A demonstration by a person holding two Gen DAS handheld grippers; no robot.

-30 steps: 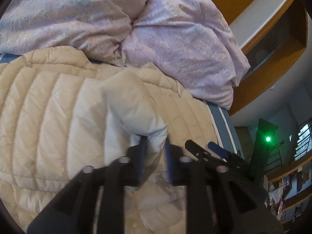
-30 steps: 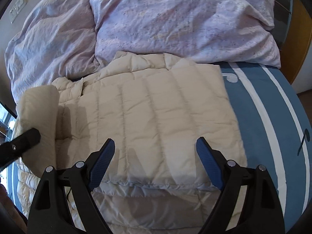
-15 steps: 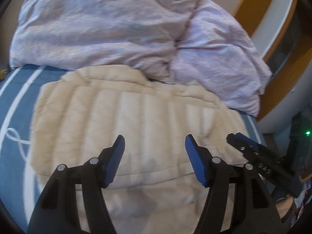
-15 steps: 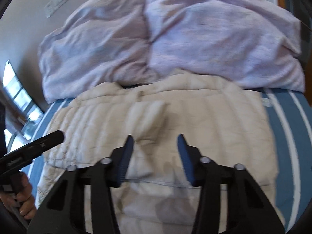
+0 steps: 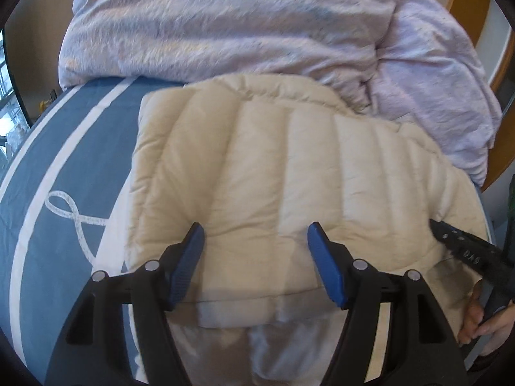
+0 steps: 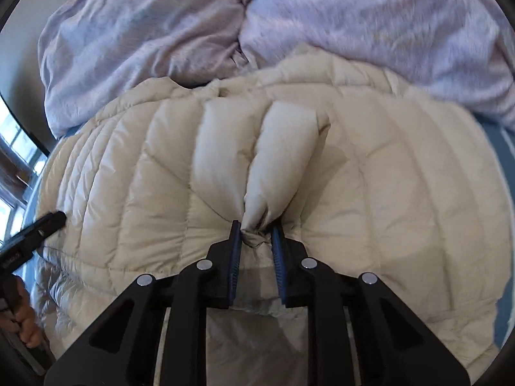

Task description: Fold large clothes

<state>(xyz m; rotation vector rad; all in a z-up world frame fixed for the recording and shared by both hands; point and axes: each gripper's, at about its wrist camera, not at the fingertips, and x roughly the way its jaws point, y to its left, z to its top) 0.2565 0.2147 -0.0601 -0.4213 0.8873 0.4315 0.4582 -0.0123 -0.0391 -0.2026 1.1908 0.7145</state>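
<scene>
Pinching a sleeve [image 6: 283,160] tip, the right hand-held gripper [image 6: 256,241] risks slipping on slick fabric; left hand-held gripper [image 5: 256,241] hangs released above the jacket [image 5: 257,177].

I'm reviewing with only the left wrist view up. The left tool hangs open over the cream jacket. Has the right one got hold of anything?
Observer: Yes. The right tool is shut on a pinched-up ridge of the cream jacket.
Operator: Which part is it pinching?
Observer: A puffy quilted panel that rises off the flat layer toward its tips.
Operator: Can you see my left tool from there?
Observer: Only the tip of the left tool, at the jacket's left edge.
</scene>
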